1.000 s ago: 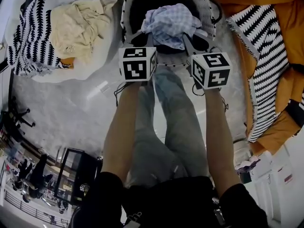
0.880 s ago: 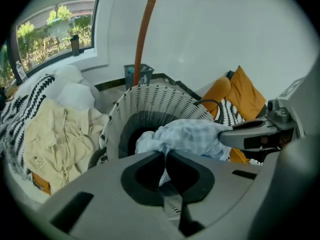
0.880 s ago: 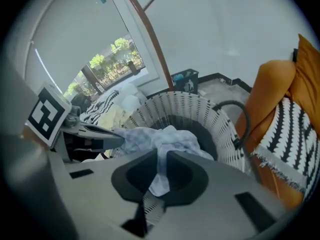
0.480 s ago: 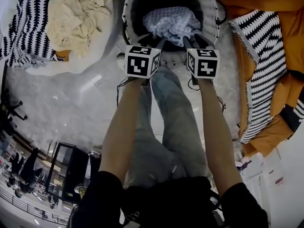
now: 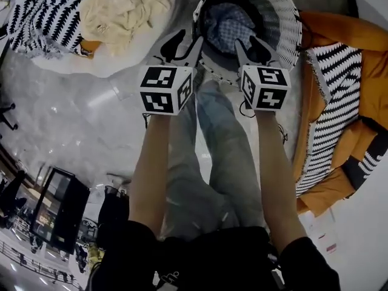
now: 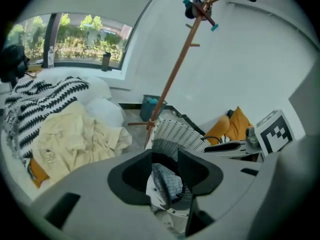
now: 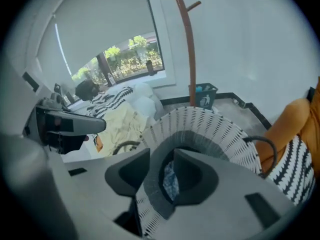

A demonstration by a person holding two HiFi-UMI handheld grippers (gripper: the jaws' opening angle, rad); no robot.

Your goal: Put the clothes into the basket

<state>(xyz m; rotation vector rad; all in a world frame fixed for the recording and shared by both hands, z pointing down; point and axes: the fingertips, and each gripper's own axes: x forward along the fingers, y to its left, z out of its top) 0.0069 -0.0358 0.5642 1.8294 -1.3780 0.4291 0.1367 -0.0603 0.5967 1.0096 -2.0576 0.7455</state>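
Note:
A blue checked garment [image 5: 232, 26] lies inside the white woven basket [image 5: 285, 26] at the top of the head view. My left gripper [image 5: 182, 45] hovers just short of the basket's near-left rim, open and empty. My right gripper [image 5: 253, 48] is over the near rim with its jaws closing on nothing. In the left gripper view the garment [image 6: 169, 184] shows between the empty jaws, down in the basket [image 6: 175, 130]. The right gripper view shows the same garment [image 7: 171, 181] and basket [image 7: 215, 129]. A cream garment [image 5: 130, 8] lies on a white cushion to the left.
A black-and-white patterned throw [image 5: 48, 11] lies beside the cream garment. An orange blanket with a striped cloth [image 5: 339, 102] spreads at the right. A wooden coat stand [image 6: 175, 69] and a small bin [image 7: 205, 96] stand behind the basket. My legs are below the grippers.
Both grippers held the checked garment above the basket, then let go. It now lies inside, and both grippers have drawn back from it with jaws apart.

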